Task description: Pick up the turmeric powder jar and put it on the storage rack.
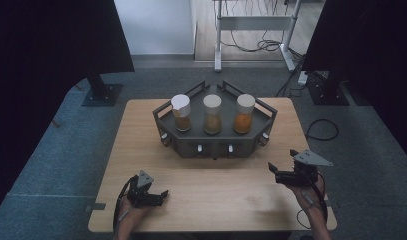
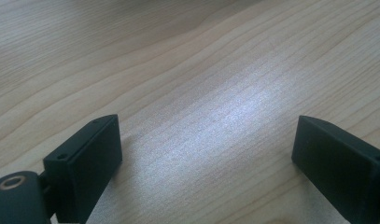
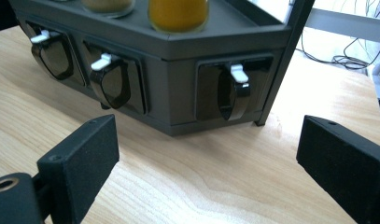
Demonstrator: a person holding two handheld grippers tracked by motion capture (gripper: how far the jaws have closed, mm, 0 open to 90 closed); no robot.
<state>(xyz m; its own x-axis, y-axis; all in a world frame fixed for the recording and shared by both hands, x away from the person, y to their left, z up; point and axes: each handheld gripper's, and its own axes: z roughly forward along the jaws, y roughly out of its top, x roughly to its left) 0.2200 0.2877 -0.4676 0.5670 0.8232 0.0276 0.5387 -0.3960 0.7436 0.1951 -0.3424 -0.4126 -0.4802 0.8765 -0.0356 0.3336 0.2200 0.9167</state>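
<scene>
A dark grey angled rack stands at the far middle of the wooden table. It carries three white-lidded jars: a brown one, a tan one and an orange one. My left gripper rests low at the near left, open, with bare wood between its jaws. My right gripper is at the near right, open and holding nothing. It points at the rack's right front panel, where a dark handle with a white tab sits a short way ahead.
Two more white-tabbed handles line the rack's front. The orange jar's base shows above the panel. Beyond the table are a desk frame with cables and black stands on grey carpet.
</scene>
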